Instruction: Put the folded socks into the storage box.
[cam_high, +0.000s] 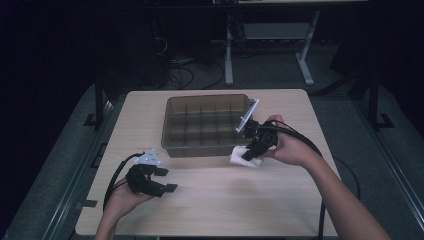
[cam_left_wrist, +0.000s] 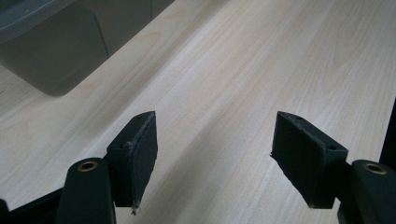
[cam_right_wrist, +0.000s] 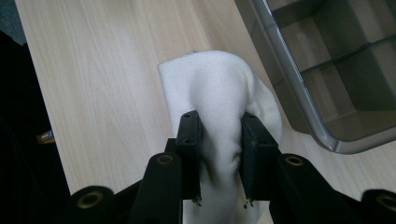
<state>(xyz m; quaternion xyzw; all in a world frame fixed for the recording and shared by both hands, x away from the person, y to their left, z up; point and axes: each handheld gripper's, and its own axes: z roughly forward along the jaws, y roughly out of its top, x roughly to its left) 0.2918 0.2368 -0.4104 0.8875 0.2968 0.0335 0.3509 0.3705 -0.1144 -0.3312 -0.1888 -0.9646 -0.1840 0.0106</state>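
Observation:
A white rolled sock (cam_right_wrist: 219, 93) lies on the wooden table (cam_high: 215, 195), just off the front right corner of a translucent grey divided bin (cam_high: 170, 120). My right gripper (cam_right_wrist: 218, 135) is shut on the sock (cam_high: 243, 157), its pads squeezing the cloth from both sides. The right gripper (cam_high: 254, 148) points down at the table beside the bin's corner (cam_right_wrist: 336, 144). My left gripper (cam_high: 167, 180) rests low near the table's front left, open, with nothing between its fingers. In the left gripper view, the left gripper (cam_left_wrist: 215, 158) frames bare table, with the bin (cam_left_wrist: 51, 51) at the upper left.
The bin holds several compartments with dark dividers (cam_high: 202, 120). Beyond the table's far edge stand white desk legs (cam_high: 229, 55) and cables on a dark floor. Bare tabletop lies between the two grippers.

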